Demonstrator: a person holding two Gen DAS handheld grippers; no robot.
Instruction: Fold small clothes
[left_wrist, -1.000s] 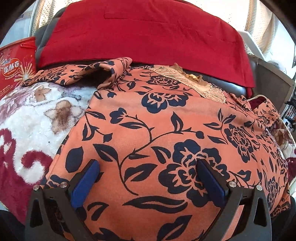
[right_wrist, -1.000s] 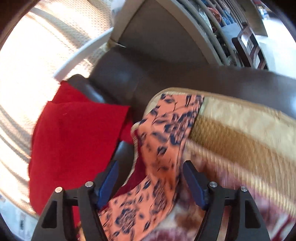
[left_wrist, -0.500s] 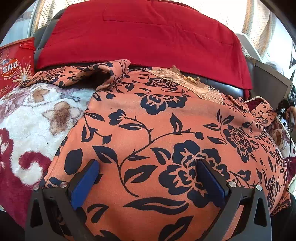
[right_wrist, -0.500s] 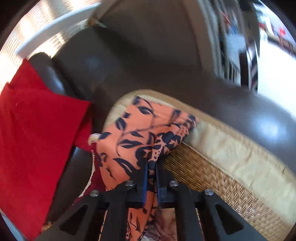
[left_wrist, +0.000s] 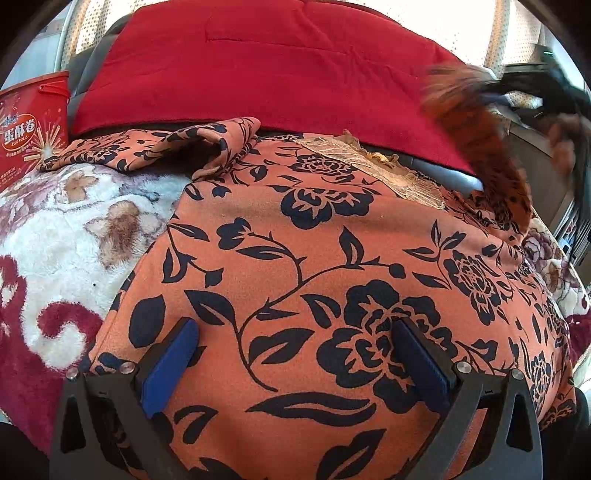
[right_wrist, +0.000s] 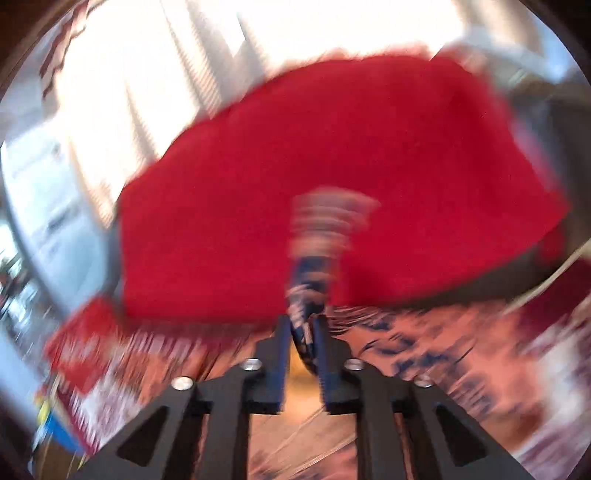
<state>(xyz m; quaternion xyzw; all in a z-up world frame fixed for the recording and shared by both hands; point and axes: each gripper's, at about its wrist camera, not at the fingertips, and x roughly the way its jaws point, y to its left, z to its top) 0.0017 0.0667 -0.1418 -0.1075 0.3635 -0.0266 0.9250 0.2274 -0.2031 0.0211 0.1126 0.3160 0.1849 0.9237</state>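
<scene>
An orange garment with navy flowers (left_wrist: 314, 258) lies spread on a plush blanket. Its left sleeve (left_wrist: 166, 144) is folded inward at the top left. My left gripper (left_wrist: 295, 328) hovers open over the garment's lower part, nothing between its blue pads (left_wrist: 170, 362). My right gripper (left_wrist: 495, 98), blurred at the upper right, holds the right sleeve (left_wrist: 480, 147) lifted off the surface. In the right wrist view, blurred by motion, that sleeve (right_wrist: 314, 266) is bunched between the narrow jaws of the right gripper (right_wrist: 303, 321), which are opening.
A red cloth (left_wrist: 277, 66) drapes over the dark sofa back behind the garment. A red egg-roll tin (left_wrist: 33, 122) stands at the far left. The white and maroon floral blanket (left_wrist: 74, 221) covers the seat. A hand (left_wrist: 561, 147) shows behind the right gripper.
My right gripper closed on the right sleeve, lifted it and swung it up into the left wrist view. The left gripper and the garment's body stayed where they were.
</scene>
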